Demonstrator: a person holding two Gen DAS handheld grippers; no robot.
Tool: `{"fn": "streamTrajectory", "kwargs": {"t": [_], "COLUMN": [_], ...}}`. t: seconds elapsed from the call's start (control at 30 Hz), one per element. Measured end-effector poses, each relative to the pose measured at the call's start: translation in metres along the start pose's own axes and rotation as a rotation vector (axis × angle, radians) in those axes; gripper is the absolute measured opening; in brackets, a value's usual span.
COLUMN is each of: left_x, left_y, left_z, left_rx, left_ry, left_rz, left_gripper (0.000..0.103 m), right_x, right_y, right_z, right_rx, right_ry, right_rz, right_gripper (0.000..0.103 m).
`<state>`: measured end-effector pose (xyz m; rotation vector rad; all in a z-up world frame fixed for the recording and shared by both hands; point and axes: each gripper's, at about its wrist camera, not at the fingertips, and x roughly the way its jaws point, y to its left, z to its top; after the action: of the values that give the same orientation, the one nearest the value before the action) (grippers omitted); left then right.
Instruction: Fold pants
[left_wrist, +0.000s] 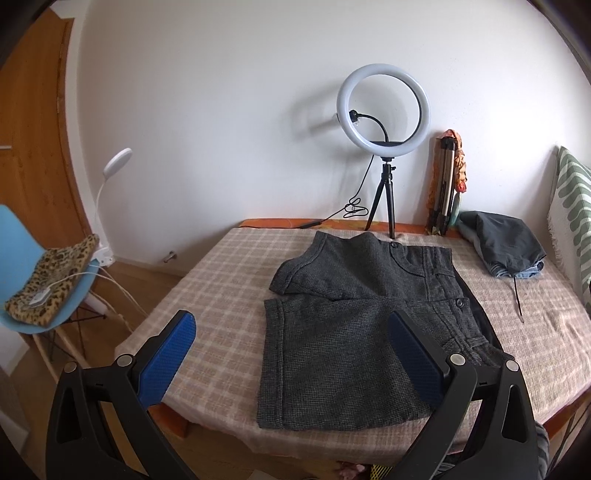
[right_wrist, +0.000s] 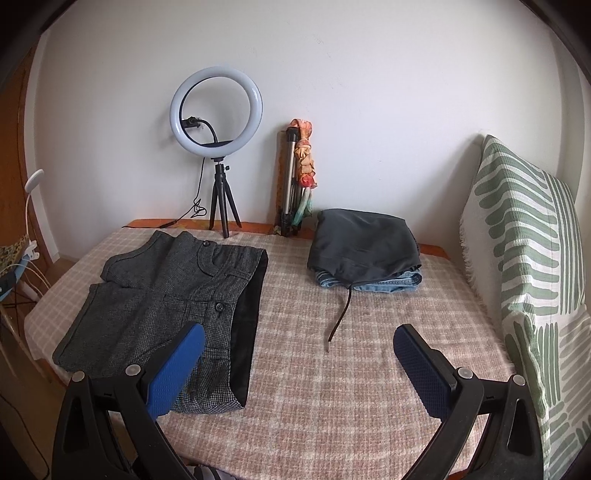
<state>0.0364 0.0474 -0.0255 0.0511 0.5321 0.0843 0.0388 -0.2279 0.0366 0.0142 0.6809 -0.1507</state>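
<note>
Grey tweed short pants (left_wrist: 351, 325) lie spread flat on the checked tablecloth (left_wrist: 221, 280), waistband to the right, legs to the left. They also show in the right wrist view (right_wrist: 159, 291), with the black waistband lining facing me. My left gripper (left_wrist: 291, 328) is open and empty, held above the near leg hem. My right gripper (right_wrist: 299, 343) is open and empty, above the table just right of the waistband.
A stack of folded clothes (right_wrist: 364, 247) with a loose drawstring lies at the back right. A ring light on a tripod (right_wrist: 218, 147) and a folded tripod (right_wrist: 295, 177) stand at the wall. A green patterned cushion (right_wrist: 524, 258) is right; a blue chair (left_wrist: 48, 266) is left.
</note>
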Motion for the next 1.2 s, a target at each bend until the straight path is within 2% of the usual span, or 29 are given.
{"fn": "streamTrajectory", "kwargs": {"t": [0.2, 0.37, 0.53, 0.8, 1.0, 1.17, 1.2], "left_x": [0.023, 0.047, 0.074, 0.115, 0.166, 0.232, 0.246], "left_y": [0.025, 0.041, 0.047, 0.028, 0.009, 0.002, 0.0], "left_z": [0.007, 0.015, 0.023, 0.038, 0.06, 0.088, 0.094], "left_rx": [-0.011, -0.016, -0.033, 0.023, 0.081, 0.044, 0.044], "left_ry": [0.015, 0.033, 0.078, 0.117, 0.183, 0.272, 0.284], "left_rz": [-0.009, -0.037, -0.074, -0.115, -0.178, -0.279, -0.281], "left_gripper": [0.102, 0.095, 0.088, 0.085, 0.085, 0.085, 0.085], "right_x": [0.028, 0.059, 0.097, 0.195, 0.264, 0.315, 0.325], "right_y": [-0.012, -0.007, 0.0, 0.009, 0.024, 0.037, 0.04], "right_z": [0.027, 0.046, 0.061, 0.088, 0.098, 0.104, 0.105], "right_rx": [0.021, -0.014, -0.033, -0.069, -0.097, -0.121, -0.12], "right_ry": [0.006, 0.017, 0.035, 0.169, 0.253, 0.296, 0.305], "right_rz": [0.022, 0.05, 0.147, 0.211, 0.29, 0.313, 0.318], "right_gripper": [0.103, 0.103, 0.103, 0.103, 0.103, 0.102, 0.102]}}
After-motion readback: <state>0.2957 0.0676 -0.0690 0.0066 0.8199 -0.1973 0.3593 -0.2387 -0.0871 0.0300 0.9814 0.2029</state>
